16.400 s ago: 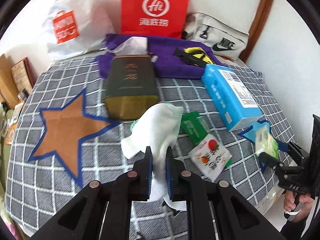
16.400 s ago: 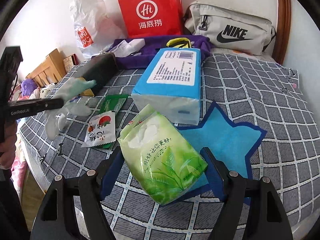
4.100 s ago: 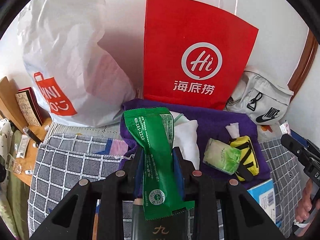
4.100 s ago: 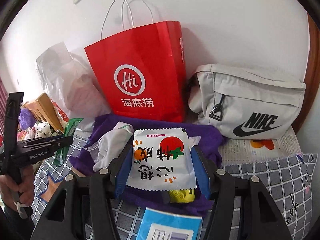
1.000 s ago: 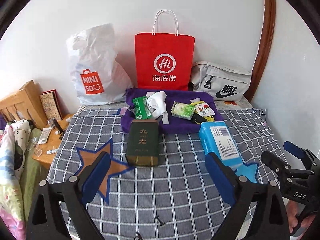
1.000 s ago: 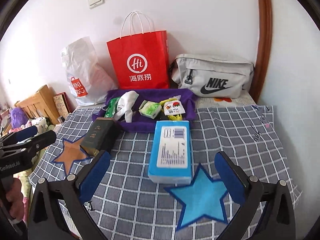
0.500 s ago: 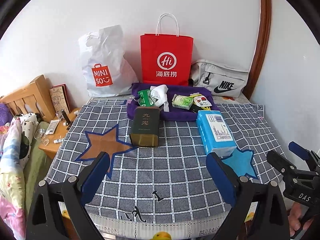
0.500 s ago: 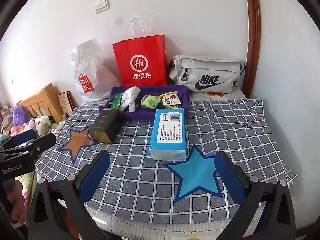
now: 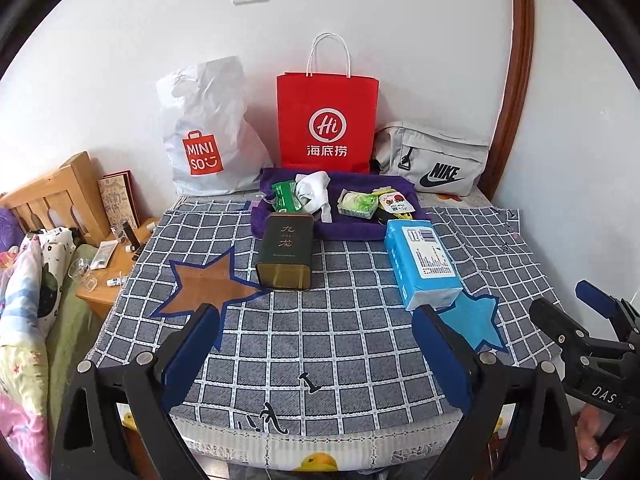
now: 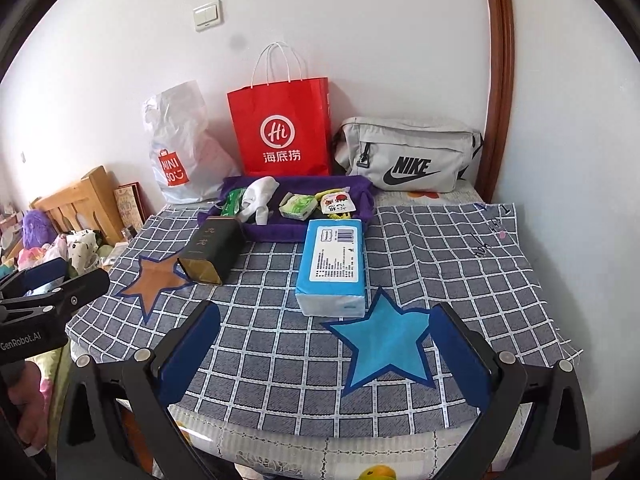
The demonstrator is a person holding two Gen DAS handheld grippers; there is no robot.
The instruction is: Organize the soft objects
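A purple cloth tray sits at the back of the checked table. In it lie a green packet, a white cloth, a light green tissue pack and a white snack packet. My left gripper is open and empty above the table's front edge. My right gripper is open and empty too, over the blue star.
A dark tin box and a blue tissue pack stand in front of the tray. A red paper bag, a white plastic bag and a grey Nike bag line the wall. A brown star marks the cloth.
Both grippers have drawn back from the tray toward the table's front edge, so the table looks farther away. The objects have not moved.
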